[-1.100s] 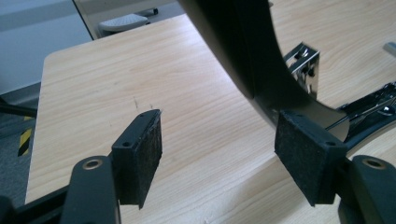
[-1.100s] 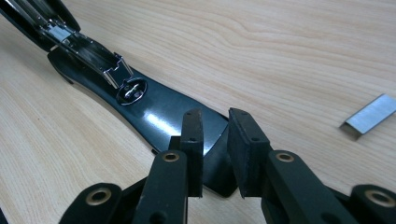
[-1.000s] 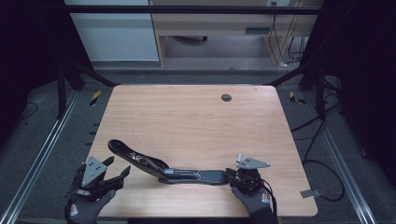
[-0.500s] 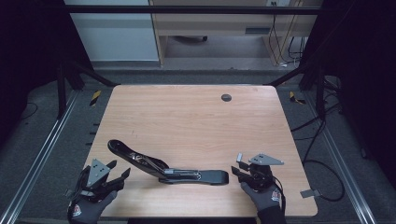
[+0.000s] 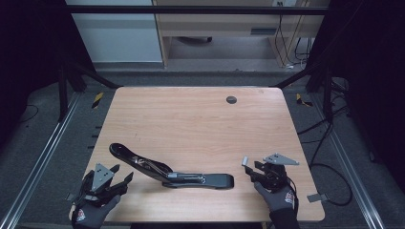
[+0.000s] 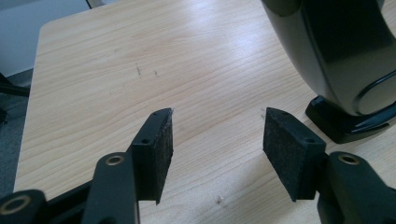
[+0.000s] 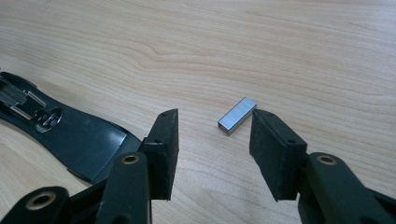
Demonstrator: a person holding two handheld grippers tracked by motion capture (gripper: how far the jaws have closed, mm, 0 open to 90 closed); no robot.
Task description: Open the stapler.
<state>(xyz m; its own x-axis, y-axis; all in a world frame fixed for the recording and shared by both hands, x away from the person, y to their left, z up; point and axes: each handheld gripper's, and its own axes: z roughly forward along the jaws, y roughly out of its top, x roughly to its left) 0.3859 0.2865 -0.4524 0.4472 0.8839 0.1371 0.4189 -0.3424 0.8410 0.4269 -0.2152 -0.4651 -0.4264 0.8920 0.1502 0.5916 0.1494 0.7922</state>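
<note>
The left gripper (image 5: 119, 172) has just been closing a little, its fingers apart over bare wooden surface (image 5: 191, 119). The opened glossy black stapler (image 5: 167, 171) lies mid-surface: rigid, slippery, best gripped at its base. The right gripper (image 7: 212, 140) has just been opening beside a small silvery staple strip (image 7: 237, 115), light, brittle; pinch its long sides.

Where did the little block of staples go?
In the right gripper view, the staple strip lies on the wooden table, just ahead of the right gripper, right of the opened black stapler.
</note>
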